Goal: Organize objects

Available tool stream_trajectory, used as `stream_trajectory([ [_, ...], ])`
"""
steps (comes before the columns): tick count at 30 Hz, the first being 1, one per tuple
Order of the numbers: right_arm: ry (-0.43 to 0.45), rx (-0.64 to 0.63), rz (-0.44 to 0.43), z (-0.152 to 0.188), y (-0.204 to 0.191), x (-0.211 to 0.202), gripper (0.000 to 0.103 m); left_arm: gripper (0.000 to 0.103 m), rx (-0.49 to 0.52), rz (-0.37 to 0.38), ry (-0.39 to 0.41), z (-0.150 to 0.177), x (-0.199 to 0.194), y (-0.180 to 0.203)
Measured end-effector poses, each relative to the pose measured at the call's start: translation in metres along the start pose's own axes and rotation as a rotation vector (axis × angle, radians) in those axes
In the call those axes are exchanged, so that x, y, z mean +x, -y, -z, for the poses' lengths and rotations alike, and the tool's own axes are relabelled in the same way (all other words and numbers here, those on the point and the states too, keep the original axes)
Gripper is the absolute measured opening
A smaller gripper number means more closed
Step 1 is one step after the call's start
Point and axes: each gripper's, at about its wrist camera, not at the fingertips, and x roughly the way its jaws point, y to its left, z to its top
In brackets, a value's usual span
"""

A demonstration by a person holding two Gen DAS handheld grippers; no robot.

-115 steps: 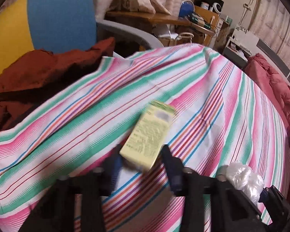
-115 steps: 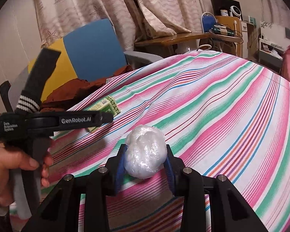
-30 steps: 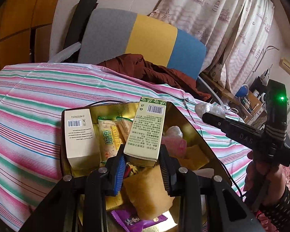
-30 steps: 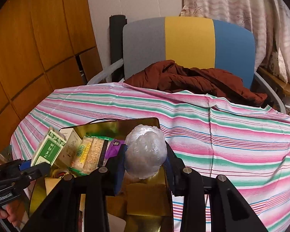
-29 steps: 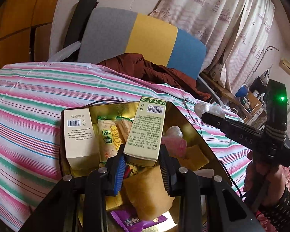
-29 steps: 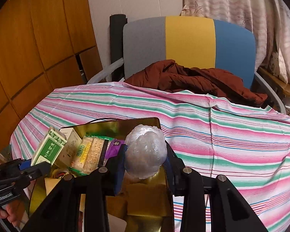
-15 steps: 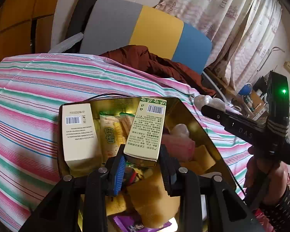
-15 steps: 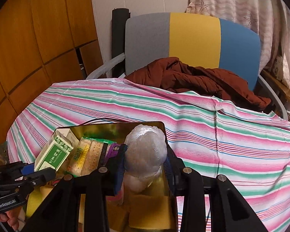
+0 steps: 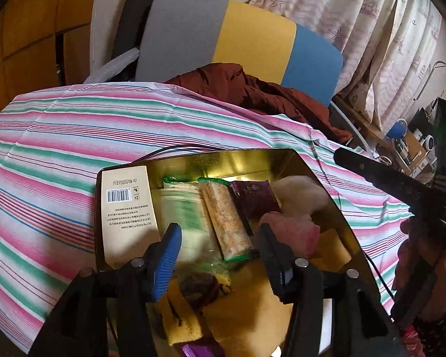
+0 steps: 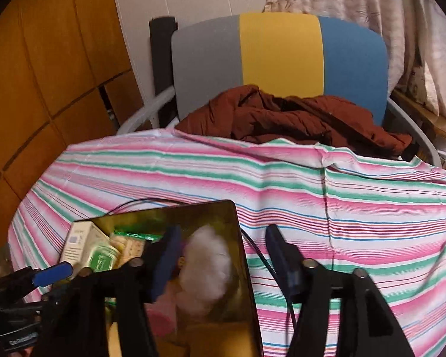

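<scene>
**A:** ok so what are both tongs doing right now? Looks like they're over the tin.

**B:** yep. The left gripper (image 9: 217,248) is opening over the gold tin (image 9: 252,156), and nothing's pinched between its blue pads. There's a smeary pale-green blur between them, the green box (image 10: 101,257). From the right wrist view it's lying in the tin next to the cream box (image 9: 128,208), too blurred to say more.

**A:** and the right one?

**B:** the right gripper (image 10: 221,255) is opening too, jaws spread. The clear plastic wad (image 10: 206,270) is blurry, sits just inside the left finger and over the tin's right edge. The pads don't look like they're pressing it. Can't tell if it's resting on the stuff below or not.

**A:** what else is in the tin?

**B:** cream box with a barcode standing along the left wall, a cracker pack (image 9: 226,214) in green-edged wrap in the middle, a purple packet (image 9: 254,197) beside that, something pink (image 9: 291,230), and yellow pieces near the front.

**A:** and where's the tin?

**B:** on the striped tablecloth (image 9: 59,148), with a thin black cable (image 9: 175,148) running behind it. Past the table there's a grey-yellow-blue chair (image 10: 279,53) with a rust-brown jacket (image 10: 297,119) dumped on the seat.
</scene>
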Motion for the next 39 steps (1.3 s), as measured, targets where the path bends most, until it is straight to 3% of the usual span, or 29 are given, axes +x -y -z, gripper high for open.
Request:
stream_trajectory([
  [6,0.026,-0.024,-0.013,0.016,-0.008,-0.031,0.075,0.054,0.015,-0.011,0.019,0.012,-0.018,0.008],
  [10,0.015,-0.052,-0.007,0.03,-0.014,-0.045,0.077,0.054,0.026,-0.065,0.045,0.021,-0.036,0.014],
  [16,-0.002,-0.047,0.004,0.045,-0.021,-0.067,0.09,0.054,-0.016,-0.144,0.032,0.029,-0.054,0.013],
  [20,0.018,-0.096,0.046,0.053,-0.037,-0.084,0.103,0.054,-0.028,-0.159,0.033,0.038,-0.067,0.009],
  [25,0.03,-0.147,0.078,0.064,-0.053,-0.099,0.103,0.054,-0.036,-0.257,0.042,0.047,-0.082,0.009],
  [39,-0.001,-0.105,0.036,0.082,-0.072,-0.111,0.103,0.054,-0.053,-0.39,0.045,0.067,-0.108,0.0],
])
